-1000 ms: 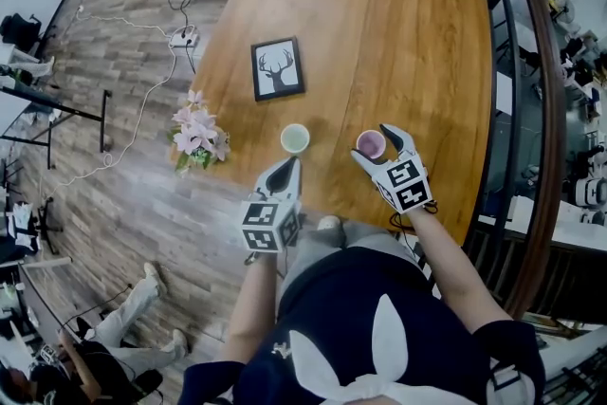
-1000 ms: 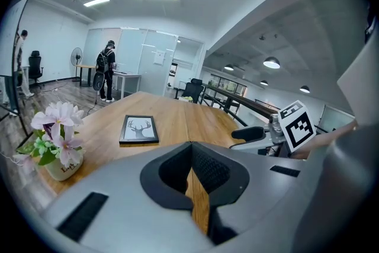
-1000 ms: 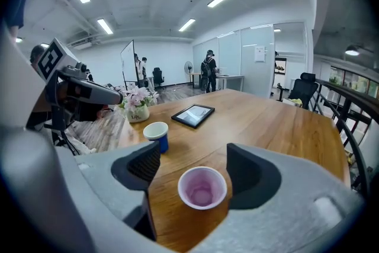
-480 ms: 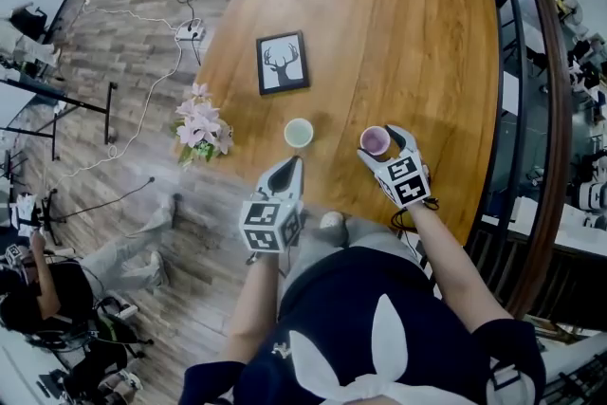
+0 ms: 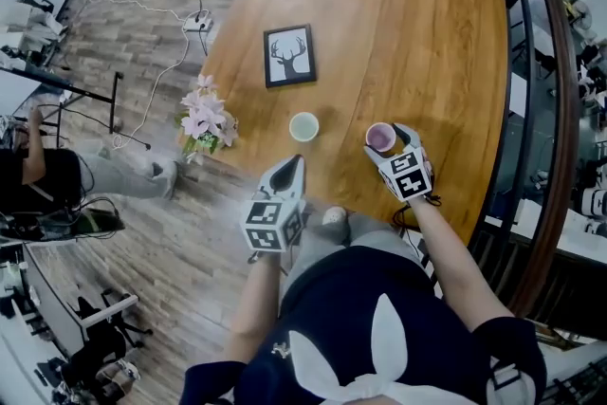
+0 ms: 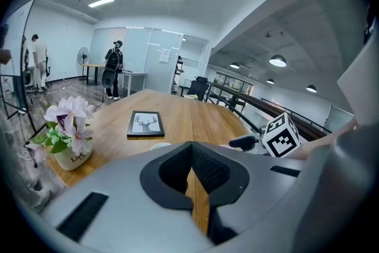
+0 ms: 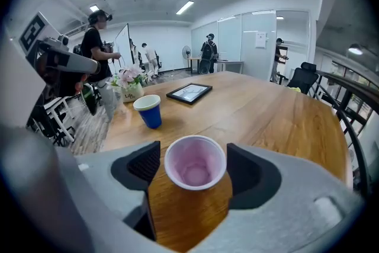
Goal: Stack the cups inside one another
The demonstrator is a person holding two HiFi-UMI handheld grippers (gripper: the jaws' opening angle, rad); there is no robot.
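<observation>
Wooden tabletop under both tools. We see left gripper fingers closed, nothing between them. Right gripper fingers apart, pink cup upright between them. Blue cup upright beyond, left of right fingers.

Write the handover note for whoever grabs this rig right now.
Left gripper: shut, empty, held over the near edge of the table.
Right gripper: open, with one jaw on either side of the pink cup. It looks not yet clamped.
Pink cup: upright on the table.
Blue cup: upright on the table, apart from the pink cup and to its left.
Done: nothing stacked.
Left: probably close on the pink cup, lift it and set it into the blue cup.
</observation>
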